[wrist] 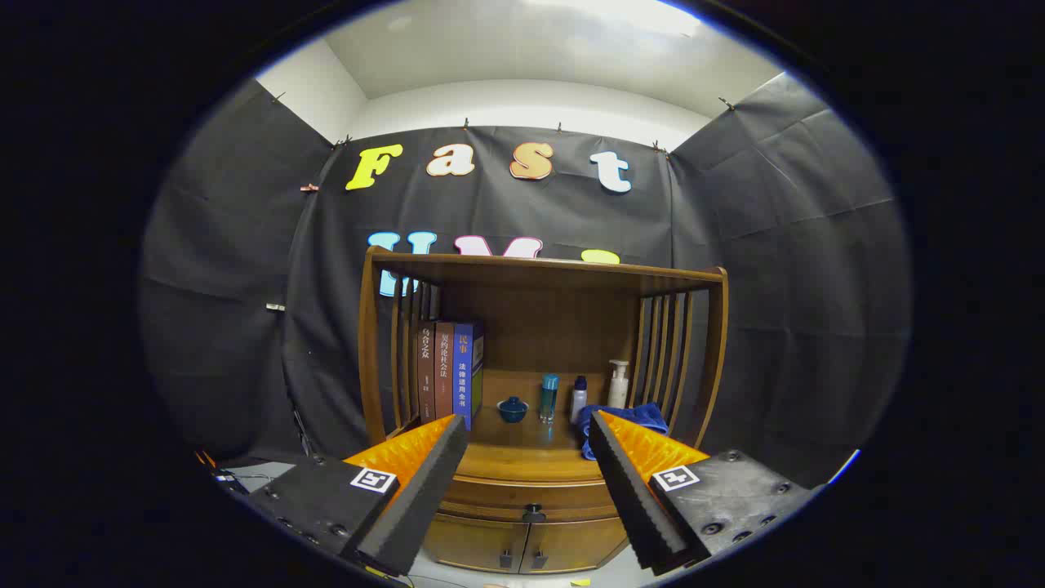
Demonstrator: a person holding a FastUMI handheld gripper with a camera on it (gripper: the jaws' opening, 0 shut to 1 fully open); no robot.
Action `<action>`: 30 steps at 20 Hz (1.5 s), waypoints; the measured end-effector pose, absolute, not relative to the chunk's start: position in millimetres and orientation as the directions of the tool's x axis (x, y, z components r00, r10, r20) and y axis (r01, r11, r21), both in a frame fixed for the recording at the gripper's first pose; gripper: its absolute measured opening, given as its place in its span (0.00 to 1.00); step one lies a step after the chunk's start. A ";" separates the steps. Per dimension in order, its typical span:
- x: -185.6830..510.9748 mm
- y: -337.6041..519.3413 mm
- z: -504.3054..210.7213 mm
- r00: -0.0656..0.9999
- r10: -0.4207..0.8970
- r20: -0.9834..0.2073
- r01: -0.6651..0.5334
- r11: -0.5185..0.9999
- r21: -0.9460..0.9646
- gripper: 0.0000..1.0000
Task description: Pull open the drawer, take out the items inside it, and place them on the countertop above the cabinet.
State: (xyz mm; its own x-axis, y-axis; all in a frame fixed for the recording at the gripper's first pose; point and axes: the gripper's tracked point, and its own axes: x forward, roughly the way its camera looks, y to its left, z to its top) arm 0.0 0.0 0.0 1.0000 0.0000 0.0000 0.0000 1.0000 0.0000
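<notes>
A wooden cabinet (539, 282) stands ahead against the booth wall. Its drawer (526, 496) sits closed under the countertop (522, 445), with a dark round knob (533, 514) on its front, seen low between my fingers. My gripper (526, 429) is open, held some way back from the cabinet, with nothing between its fingers. The drawer's contents are hidden.
On the countertop stand three upright books (447, 376) at the left, a small blue lidded cup (513, 409), a teal bottle (549, 397), a small white bottle (578, 398), a pump bottle (618, 384) and a blue cloth (624, 418). Two lower doors (522, 545) sit under the drawer.
</notes>
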 end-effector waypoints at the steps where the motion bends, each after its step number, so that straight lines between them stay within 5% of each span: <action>1: 0.0 -0.1 -0.5 1.000 -0.003 -0.003 0.003 1.000 0.002 0.98; 30: 25.7 -18.3 -52.3 0.996 -0.029 -0.082 0.033 0.998 0.049 0.98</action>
State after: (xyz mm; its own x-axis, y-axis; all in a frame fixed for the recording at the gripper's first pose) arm 25.7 -18.3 -52.3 0.9962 -0.0288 -0.0819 0.0329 0.9982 0.0491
